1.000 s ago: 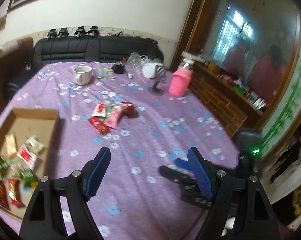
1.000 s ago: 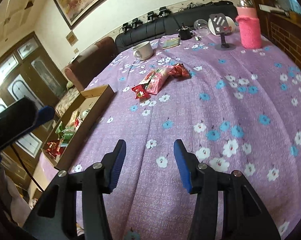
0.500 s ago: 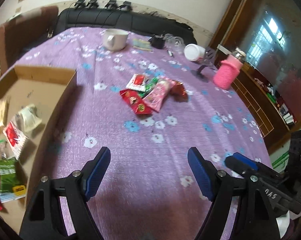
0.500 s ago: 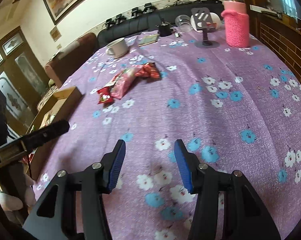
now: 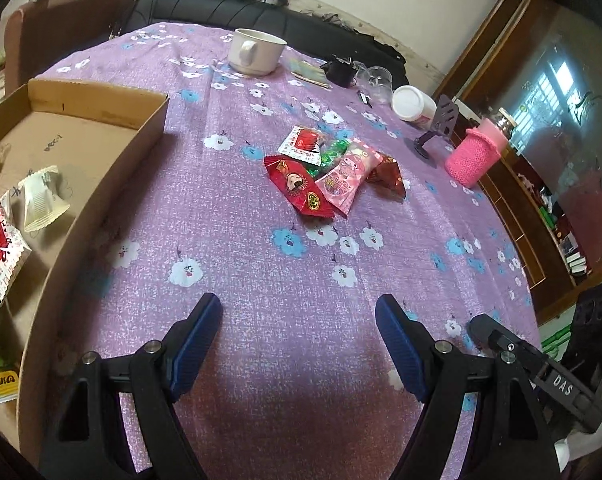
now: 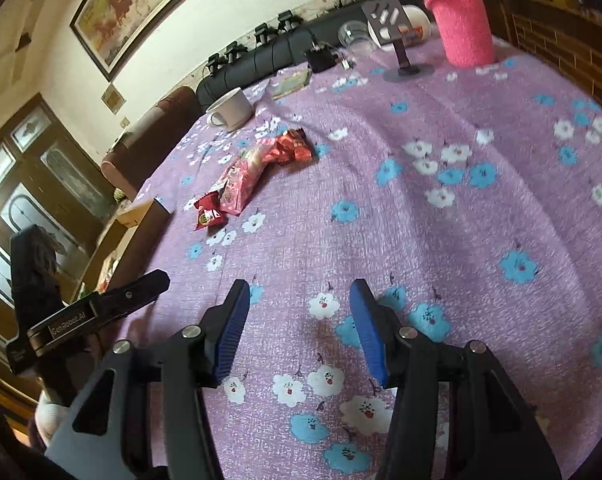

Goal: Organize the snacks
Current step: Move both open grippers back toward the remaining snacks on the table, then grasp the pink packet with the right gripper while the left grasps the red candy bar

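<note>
A pile of snack packets (image 5: 333,172) lies mid-table on the purple flowered cloth: a red packet (image 5: 299,190), a pink one (image 5: 347,178), a white-and-red one (image 5: 303,144) and a dark red one (image 5: 387,172). The pile also shows in the right wrist view (image 6: 253,172). A cardboard box (image 5: 113,168) at the left holds several packets (image 5: 41,198). My left gripper (image 5: 299,332) is open and empty, low over the cloth short of the pile. My right gripper (image 6: 297,320) is open and empty, further to the right.
A white mug (image 5: 255,52), a clear cup (image 5: 379,80), a white jar (image 5: 413,104), a black phone stand (image 5: 437,128) and a pink knitted bottle (image 5: 479,152) stand at the table's far side. A black sofa (image 5: 261,16) lies behind.
My left gripper has swung left and moved forward, so the snack pile and box look nearer. My right gripper has advanced over the cloth. Both stay open.
</note>
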The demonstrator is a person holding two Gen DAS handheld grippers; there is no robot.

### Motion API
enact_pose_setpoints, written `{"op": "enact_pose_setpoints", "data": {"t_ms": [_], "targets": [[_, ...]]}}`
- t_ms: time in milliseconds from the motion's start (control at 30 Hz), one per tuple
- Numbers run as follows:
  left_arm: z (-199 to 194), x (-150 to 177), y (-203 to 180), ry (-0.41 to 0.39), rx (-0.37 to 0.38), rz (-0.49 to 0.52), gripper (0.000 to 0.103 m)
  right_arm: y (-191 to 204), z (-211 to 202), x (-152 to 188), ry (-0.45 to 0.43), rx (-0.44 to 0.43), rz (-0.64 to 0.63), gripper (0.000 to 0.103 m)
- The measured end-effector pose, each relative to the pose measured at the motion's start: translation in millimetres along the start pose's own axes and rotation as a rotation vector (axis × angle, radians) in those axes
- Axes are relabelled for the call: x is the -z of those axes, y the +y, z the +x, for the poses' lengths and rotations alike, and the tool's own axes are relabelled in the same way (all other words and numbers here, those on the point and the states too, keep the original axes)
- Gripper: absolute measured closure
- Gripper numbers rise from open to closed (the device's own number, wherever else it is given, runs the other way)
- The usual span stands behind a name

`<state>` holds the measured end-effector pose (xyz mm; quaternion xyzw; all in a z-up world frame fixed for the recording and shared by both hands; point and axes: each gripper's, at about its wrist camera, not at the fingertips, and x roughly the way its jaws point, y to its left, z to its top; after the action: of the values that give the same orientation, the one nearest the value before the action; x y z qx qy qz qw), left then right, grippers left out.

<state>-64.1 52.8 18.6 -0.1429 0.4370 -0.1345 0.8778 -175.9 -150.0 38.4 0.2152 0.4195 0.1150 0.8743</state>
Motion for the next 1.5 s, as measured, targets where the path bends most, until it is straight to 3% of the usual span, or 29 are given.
{"op": "enact_pose_setpoints", "data": {"t_ms": [133,467,700,767,833,933,1033,1233,1333,1500], "targets": [[4,2,-10,0.005,-0.049,0.055,0.020,-6,2,0,0.009,-0.018,0.033,0.049],[11,2,-19,0.030,-0.067,0.103,0.011,-6,3,1,0.014,-0.031,0.033,0.045],[25,10,-43,0.095,-0.221,0.268,0.008,-6,3,1,0.014,-0.038,0.038,0.044],[21,7,-37,0.084,-0.196,0.231,0.008,-5,3,1,0.015,-0.033,0.033,0.044],[8,4,-20,0.079,-0.110,0.126,0.011,-5,4,0,0.017,-0.024,0.026,0.044],[-21,3,0,0.042,-0.036,0.054,0.013,2,0,-1,0.013,0.016,-0.012,0.044],[-51,3,15,-0.023,-0.036,0.056,0.014,11,-6,-8,-0.001,0.000,-0.044,0.044],[-76,1,43,-0.045,0.021,0.013,0.021,42,8,-44,0.001,0.027,-0.153,0.044],[-78,7,39,-0.058,0.037,0.022,0.021,56,30,-60,0.021,0.032,-0.174,0.044],[-77,12,24,-0.043,0.064,0.055,0.021,72,83,-83,0.083,0.014,-0.101,0.044]]}}
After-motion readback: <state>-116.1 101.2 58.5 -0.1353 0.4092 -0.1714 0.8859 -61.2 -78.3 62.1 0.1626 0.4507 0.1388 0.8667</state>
